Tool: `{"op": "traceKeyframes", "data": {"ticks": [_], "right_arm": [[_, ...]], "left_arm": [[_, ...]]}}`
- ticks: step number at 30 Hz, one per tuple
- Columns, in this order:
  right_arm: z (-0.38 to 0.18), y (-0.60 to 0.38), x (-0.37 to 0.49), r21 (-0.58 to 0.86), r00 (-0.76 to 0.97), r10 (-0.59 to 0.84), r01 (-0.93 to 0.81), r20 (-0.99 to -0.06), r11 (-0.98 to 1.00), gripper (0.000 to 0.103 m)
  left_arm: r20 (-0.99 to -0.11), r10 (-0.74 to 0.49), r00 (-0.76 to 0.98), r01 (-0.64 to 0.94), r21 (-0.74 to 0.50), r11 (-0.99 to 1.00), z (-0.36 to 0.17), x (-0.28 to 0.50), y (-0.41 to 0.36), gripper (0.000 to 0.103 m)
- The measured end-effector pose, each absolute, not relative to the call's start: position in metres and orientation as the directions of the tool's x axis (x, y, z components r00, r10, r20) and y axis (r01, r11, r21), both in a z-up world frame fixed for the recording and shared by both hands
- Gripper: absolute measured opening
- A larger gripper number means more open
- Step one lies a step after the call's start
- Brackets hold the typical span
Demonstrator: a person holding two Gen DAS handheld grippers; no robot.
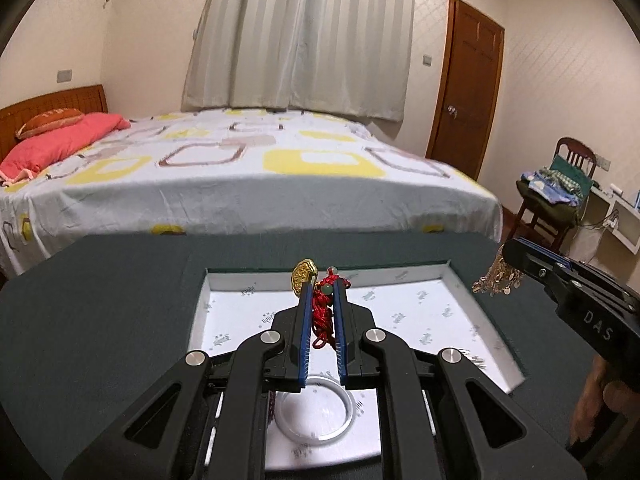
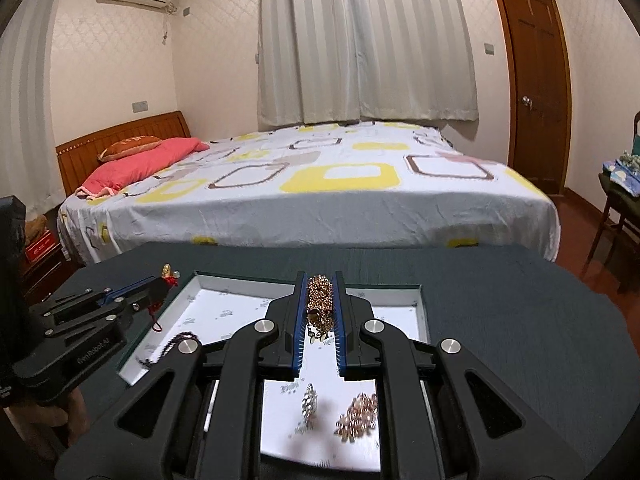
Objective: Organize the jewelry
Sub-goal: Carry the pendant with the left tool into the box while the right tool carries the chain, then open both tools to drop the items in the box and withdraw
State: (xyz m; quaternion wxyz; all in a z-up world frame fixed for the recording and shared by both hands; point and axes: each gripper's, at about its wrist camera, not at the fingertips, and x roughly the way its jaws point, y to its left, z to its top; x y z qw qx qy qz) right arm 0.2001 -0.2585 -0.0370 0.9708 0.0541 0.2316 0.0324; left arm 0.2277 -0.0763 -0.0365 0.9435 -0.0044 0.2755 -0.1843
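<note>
Left hand-held gripper [image 1: 323,286] clamps red tassel charm [image 1: 322,312]; right hand-held gripper [image 2: 320,282] clamps gold chain [image 2: 319,300]

A bed [image 2: 320,200] with a patterned sheet stood beyond the counter [image 2: 520,300], a pink pillow [image 2: 140,164] by its headboard; closed curtains [image 2: 368,40] and a wooden door [image 2: 532,80] behind

1. The right gripper [image 2: 320,280] sits centre frame, its blue-padded jaws clamped on a bunched gold chain necklace [image 2: 319,300].
2. Below it lies a white-lined tray [image 2: 404,312] on a dark green table [image 2: 520,320] — inside, a silver piece [image 2: 309,402] beside a rose-gold cluster [image 2: 359,416].
3. At left, the left gripper [image 2: 160,282] pinches a red cord charm [image 2: 170,276].
</note>
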Motion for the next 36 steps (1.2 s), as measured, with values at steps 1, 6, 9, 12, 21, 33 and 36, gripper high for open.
{"op": "traceKeyframes", "data": {"ticks": [1, 6, 9, 12, 21, 33, 36], "right_arm": [[-0.042, -0.259, 0.205, 0.120, 0.888, 0.084, -0.033, -0.451, 0.992, 0.012], [-0.074, -0.261, 0.231, 0.119, 0.858, 0.067, -0.007, -0.509, 0.993, 0.012], [-0.089, -0.260, 0.241, 0.116, 0.835, 0.064, -0.001, -0.546, 0.993, 0.012], [-0.104, -0.261, 0.252, 0.117, 0.804, 0.063, 0.008, -0.592, 0.993, 0.012], [-0.124, -0.261, 0.263, 0.111, 0.749, 0.049, 0.032, -0.660, 0.993, 0.014], [-0.111, -0.261, 0.250, 0.119, 0.781, 0.046, 0.037, -0.622, 0.992, 0.029], [-0.095, -0.257, 0.229, 0.116, 0.820, 0.045, 0.027, -0.571, 0.993, 0.029]], "left_arm": [[-0.532, -0.345, 0.773, 0.340, -0.112, 0.934, -0.043, 0.235, -0.078, 0.011], [-0.599, -0.322, 0.733, 0.319, -0.116, 0.941, -0.069, 0.263, -0.085, 0.011], [-0.641, -0.312, 0.701, 0.314, -0.115, 0.942, -0.081, 0.276, -0.088, 0.011], [-0.677, -0.305, 0.669, 0.306, -0.124, 0.944, -0.091, 0.284, -0.090, 0.011], [-0.746, -0.282, 0.603, 0.276, -0.136, 0.951, -0.108, 0.297, -0.093, 0.013], [-0.720, -0.291, 0.629, 0.284, -0.135, 0.949, -0.099, 0.290, -0.092, 0.039], [-0.661, -0.314, 0.682, 0.287, -0.153, 0.946, -0.083, 0.273, -0.084, 0.040]]}}
